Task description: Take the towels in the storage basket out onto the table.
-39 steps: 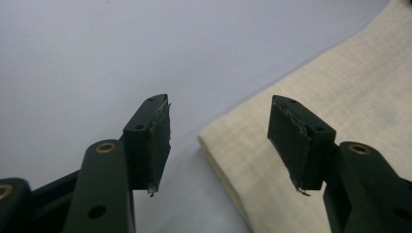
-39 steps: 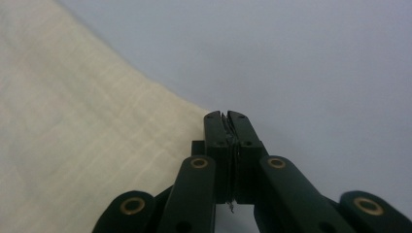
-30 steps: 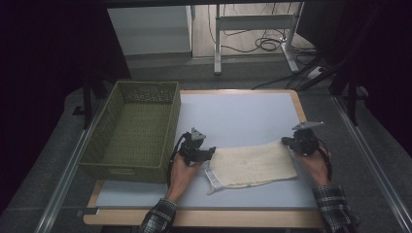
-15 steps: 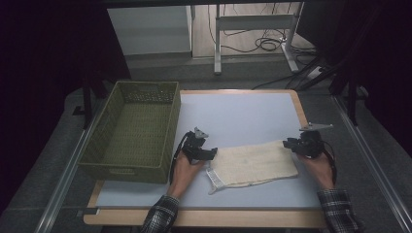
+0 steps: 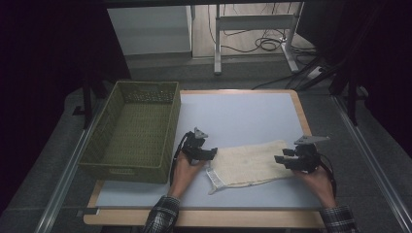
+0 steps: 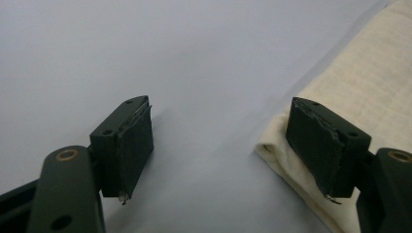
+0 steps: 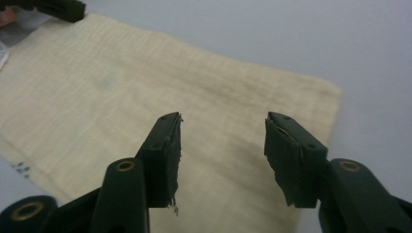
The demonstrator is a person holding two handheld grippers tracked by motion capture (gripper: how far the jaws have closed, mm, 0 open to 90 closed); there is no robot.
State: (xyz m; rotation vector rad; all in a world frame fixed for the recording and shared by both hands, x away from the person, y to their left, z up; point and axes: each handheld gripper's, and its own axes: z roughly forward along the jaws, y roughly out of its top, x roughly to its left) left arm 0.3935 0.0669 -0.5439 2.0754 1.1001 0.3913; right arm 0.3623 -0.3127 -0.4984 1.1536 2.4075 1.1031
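From above, near the front edge of the table point(image 5: 252, 104), one cream cloth point(image 5: 252, 165) lies flat, folded into a wide rectangle, between two hand-held grippers. The left gripper point(image 5: 210, 154) sits at the cloth's left end, jaws apart and holding nothing. The right gripper point(image 5: 280, 159) hangs over the cloth's right end; its jaws have just been opening and nothing is pinched between them. One green basket point(image 5: 133, 131) stands along the table's left edge, and I see nothing in it.

Along the left gripper point(image 6: 228, 145), the jaws stand wide over bare table, with the folded corner of the cloth point(image 6: 359, 97) touching the right-hand jaw but not clamped.

Along the right gripper point(image 7: 221, 150), the open jaws hover above the cloth point(image 7: 145, 92), whose far corner lies flat on the table; the other gripper's tip peeks in at the upper left.

My guess is the fold has been let go and another fold or a lift to the basket is due. To do it well, each gripper should bite all layers at an end corner, both closing fully before lifting together, so the layers don't slide apart.

Count: one cloth, one basket, two grippers, two hands.
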